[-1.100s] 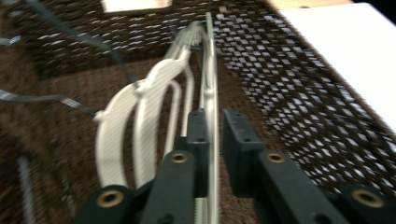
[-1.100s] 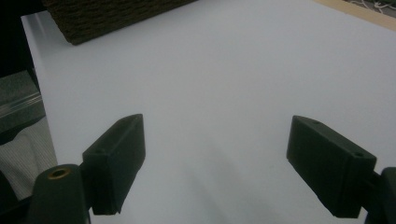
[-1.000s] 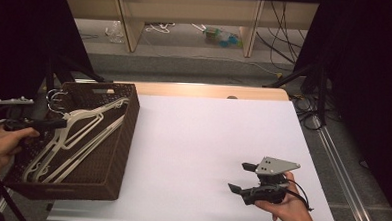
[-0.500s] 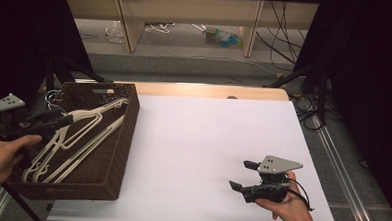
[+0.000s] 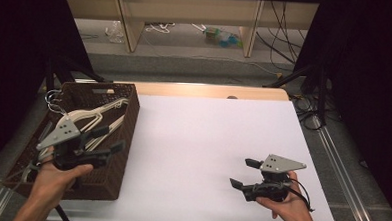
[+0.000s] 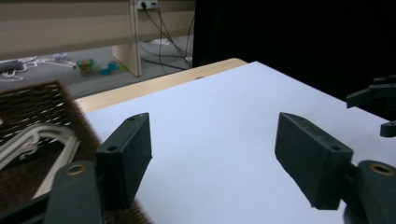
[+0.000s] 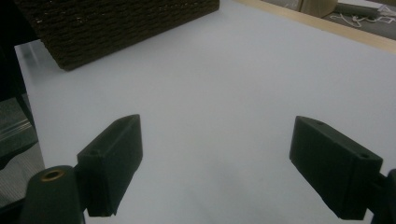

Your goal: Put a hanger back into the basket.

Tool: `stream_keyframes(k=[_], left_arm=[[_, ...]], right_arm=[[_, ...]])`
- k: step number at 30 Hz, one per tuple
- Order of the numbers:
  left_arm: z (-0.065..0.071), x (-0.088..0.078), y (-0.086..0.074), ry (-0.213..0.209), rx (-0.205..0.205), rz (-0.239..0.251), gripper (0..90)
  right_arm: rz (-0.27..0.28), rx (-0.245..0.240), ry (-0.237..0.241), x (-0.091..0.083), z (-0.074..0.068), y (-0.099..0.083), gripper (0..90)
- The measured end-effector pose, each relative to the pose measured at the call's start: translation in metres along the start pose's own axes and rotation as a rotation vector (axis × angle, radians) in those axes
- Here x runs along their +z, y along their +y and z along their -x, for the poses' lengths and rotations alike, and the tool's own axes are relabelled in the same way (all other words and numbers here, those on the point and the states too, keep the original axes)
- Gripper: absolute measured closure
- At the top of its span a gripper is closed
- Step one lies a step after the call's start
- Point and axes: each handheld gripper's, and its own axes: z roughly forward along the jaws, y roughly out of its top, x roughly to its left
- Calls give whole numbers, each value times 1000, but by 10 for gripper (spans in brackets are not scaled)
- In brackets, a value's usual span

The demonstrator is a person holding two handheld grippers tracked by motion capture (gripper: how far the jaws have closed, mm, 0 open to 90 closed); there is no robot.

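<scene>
White tabletop [image 5: 197, 140]: hangers [image 5: 101, 117] lie in the basket [image 5: 124, 152] beneath the left tool [image 5: 110, 139], just spread and empty; right tool [image 5: 245, 172] spread.

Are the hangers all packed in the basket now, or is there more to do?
It looks nearly done. The white hangers lie inside the brown basket, and no hanger is on the white table. The left gripper is over the basket; its jaws have just been opening and hold nothing. The right gripper is open and empty above the table. I can't tell what is left.
</scene>
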Motion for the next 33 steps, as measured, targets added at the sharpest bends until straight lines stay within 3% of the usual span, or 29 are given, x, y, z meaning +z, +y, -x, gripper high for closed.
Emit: stream_keyframes(k=[5,6,9,14,16,18,22,23,28,33], left_arm=[[22,12,-12,-36,36,19,237],[27,16,-16,-53,23,12,229],[36,24,-28,-77,35,4,214],[49,32,-41,-91,36,-10,209],[53,34,-45,-100,63,-22,207],[56,35,-49,-107,48,-18,204],[59,38,-57,-102,80,-25,201],[60,40,-60,-102,64,-21,200],[65,45,-74,-91,121,-65,181],[67,46,-80,-99,98,-57,161]], right_arm=[[19,22,2,-2,0,1,172],[25,24,-3,-2,0,1,171],[50,19,-8,-2,0,1,169],[64,31,-6,-3,-4,0,165],[68,37,-14,-3,-4,-1,164],[57,32,-20,-5,-5,-2,164],[82,26,-25,-5,-8,-4,164],[77,25,-29,-6,-9,-4,164],[101,25,-20,-7,-16,-9,164],[89,38,-22,-13,-24,-15,164]])
